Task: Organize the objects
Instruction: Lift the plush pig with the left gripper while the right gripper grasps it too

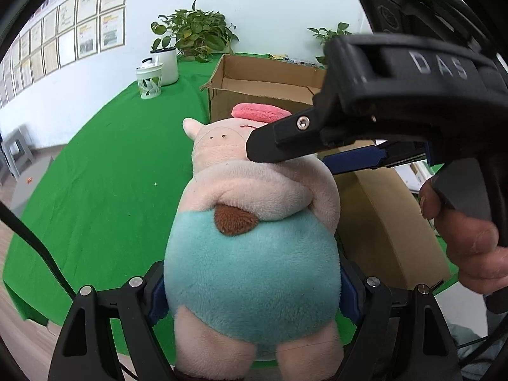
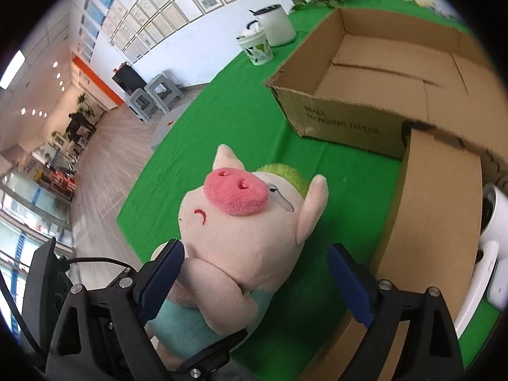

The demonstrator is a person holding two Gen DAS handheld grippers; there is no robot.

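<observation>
A plush pig (image 1: 254, 254) with a pink body, teal trousers and a red snout is held up over the green table (image 1: 95, 174). My left gripper (image 1: 254, 295) is shut on its teal belly, blue pads pressing in from both sides. My right gripper (image 2: 257, 282) stands open around the pig's shoulders (image 2: 228, 254). Its left pad (image 2: 162, 282) is close to the pig's arm and its right pad (image 2: 349, 285) is well apart. In the left wrist view the right gripper (image 1: 292, 155) reaches in from the right at the pig's head. An open cardboard box (image 2: 381, 73) lies behind.
A box flap (image 2: 438, 222) hangs down close on the right, with a white device (image 2: 495, 222) beyond it. A patterned cup (image 1: 149, 82), a white mug (image 1: 166, 63) and potted plants (image 1: 197, 31) stand at the back. A hand (image 1: 470, 241) holds the right gripper's handle.
</observation>
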